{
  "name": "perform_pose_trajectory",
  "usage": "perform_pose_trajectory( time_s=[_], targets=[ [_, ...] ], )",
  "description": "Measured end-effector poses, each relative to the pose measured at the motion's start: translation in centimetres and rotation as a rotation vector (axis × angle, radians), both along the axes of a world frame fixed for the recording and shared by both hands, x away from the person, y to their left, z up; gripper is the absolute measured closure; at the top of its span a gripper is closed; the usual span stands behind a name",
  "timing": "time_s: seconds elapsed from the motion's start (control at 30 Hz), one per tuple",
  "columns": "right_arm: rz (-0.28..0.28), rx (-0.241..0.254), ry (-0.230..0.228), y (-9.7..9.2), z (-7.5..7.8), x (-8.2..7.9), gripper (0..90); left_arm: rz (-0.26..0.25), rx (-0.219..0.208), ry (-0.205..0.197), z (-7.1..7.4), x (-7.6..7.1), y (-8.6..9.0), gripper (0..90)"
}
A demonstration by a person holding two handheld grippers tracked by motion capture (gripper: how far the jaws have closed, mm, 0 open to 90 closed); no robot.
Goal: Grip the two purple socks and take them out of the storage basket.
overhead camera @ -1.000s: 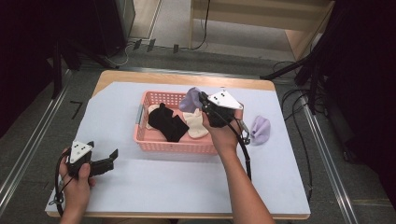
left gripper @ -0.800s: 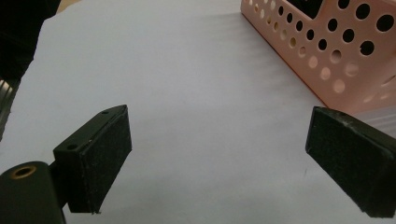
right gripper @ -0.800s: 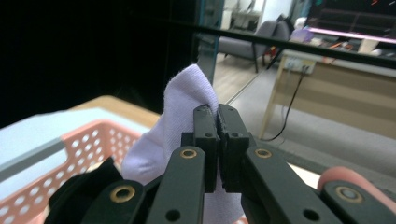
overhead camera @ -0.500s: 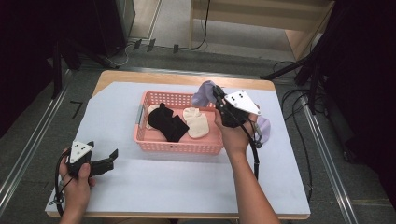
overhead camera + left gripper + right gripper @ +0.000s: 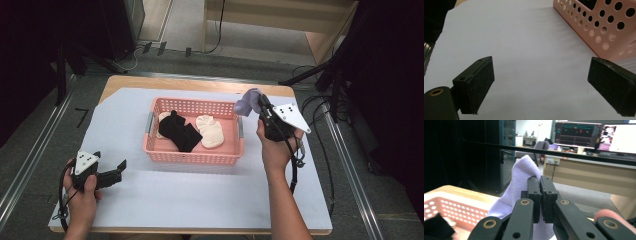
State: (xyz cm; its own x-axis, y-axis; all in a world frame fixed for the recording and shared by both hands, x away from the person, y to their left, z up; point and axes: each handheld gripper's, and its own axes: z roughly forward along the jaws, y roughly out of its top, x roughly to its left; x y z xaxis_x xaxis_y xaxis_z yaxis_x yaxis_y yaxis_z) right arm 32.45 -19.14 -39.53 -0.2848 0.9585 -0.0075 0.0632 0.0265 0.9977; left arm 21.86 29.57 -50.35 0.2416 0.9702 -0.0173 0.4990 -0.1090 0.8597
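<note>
While the white sheet (image 5: 200, 200) covers most of the wooden table (image 5: 190, 84), only a strip of bare wood shows along the far edge, and the surroundings sink into darkness on both sides. On the sheet sits the pink basket (image 5: 192, 156), its perforated wall also cutting into the upper right corner of the left gripper view, where its top is cropped off. Inside it lie a black sock (image 5: 179, 131) and a cream sock (image 5: 210, 131); a second pale piece (image 5: 161, 125) peeks from under the black one, mostly hidden, so its shape cannot be made out.

Just past the basket's right end, the right gripper (image 5: 261, 106) is held above the table, jaws pressed together on a lavender sock (image 5: 248, 101). In the right gripper view the lavender fabric rises behind and to the left of the closed pads (image 5: 534, 192) and hangs down below them, its lower part cut off by the gripper's own arms.

Near the front left of the sheet, the left gripper (image 5: 120, 166) rests low, pointing towards the basket. Its jaws stand spread wide with only white sheet between the pads (image 5: 480, 85).
</note>
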Motion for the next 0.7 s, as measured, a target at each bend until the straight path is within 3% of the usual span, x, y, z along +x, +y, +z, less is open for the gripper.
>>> perform_pose_trajectory(
  time_s=[0.17,0.37,0.63,0.67,0.7],
  targets=[
    [-0.033,-0.011,0.011,-1.6,-0.8,-0.2,88.0,0.000,-0.001,0.002,0.0,0.0,0.0,7.8],
    [-0.092,-0.020,0.051,-3.6,-2.9,-0.6,88.0,0.001,-0.001,0.001,0.0,0.0,0.0,7.7],
    [-0.147,-0.009,0.133,-5.6,-5.8,-0.9,86.6,0.003,-0.001,0.001,0.0,0.0,0.0,7.7],
    [-0.138,0.038,0.176,-5.9,-6.4,-1.0,79.4,0.003,-0.002,0.001,0.0,0.0,0.0,7.8],
    [-0.138,0.038,0.176,-5.9,-6.4,-1.0,79.4,0.003,-0.002,0.000,0.0,0.0,0.0,7.8]
  ],
)
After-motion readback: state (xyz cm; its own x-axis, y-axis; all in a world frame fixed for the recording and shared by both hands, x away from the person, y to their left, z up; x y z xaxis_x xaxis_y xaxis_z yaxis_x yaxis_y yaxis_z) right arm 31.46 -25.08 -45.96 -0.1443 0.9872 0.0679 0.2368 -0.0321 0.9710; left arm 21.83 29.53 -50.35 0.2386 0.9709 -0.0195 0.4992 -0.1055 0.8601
